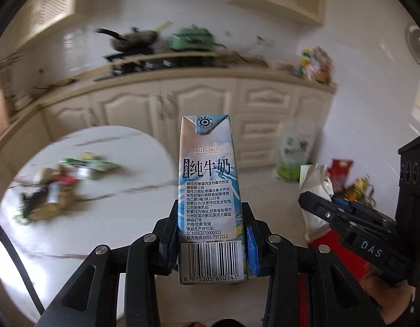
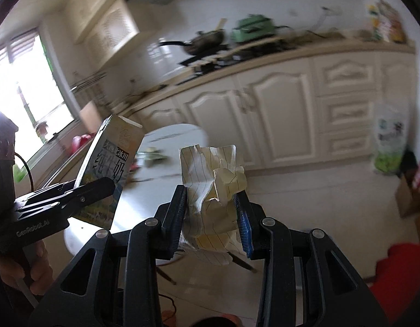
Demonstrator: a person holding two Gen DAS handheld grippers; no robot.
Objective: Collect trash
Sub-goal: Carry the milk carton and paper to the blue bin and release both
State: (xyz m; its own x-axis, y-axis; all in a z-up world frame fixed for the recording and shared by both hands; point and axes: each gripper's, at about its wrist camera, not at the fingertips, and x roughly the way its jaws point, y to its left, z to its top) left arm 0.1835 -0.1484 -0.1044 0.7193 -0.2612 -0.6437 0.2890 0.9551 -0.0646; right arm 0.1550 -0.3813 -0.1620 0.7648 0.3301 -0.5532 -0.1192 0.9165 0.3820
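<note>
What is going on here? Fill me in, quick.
A person is clearing trash with a tool in each hand. The left tool is clamped on a milk carton; the right tool grips a crumpled sheet of lined paper. More litter lies on the round table.

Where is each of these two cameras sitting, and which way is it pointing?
Left wrist: sits on the left gripper, looking along its fingers at the milk carton it clamps, with the round table and kitchen cabinets beyond; the right gripper and a hand show.
Right wrist: sits on the right gripper, looking at the crumpled lined paper it clamps; the left gripper and a hand show.
Shared: carton, paper, table, cabinets, frying pan.
</note>
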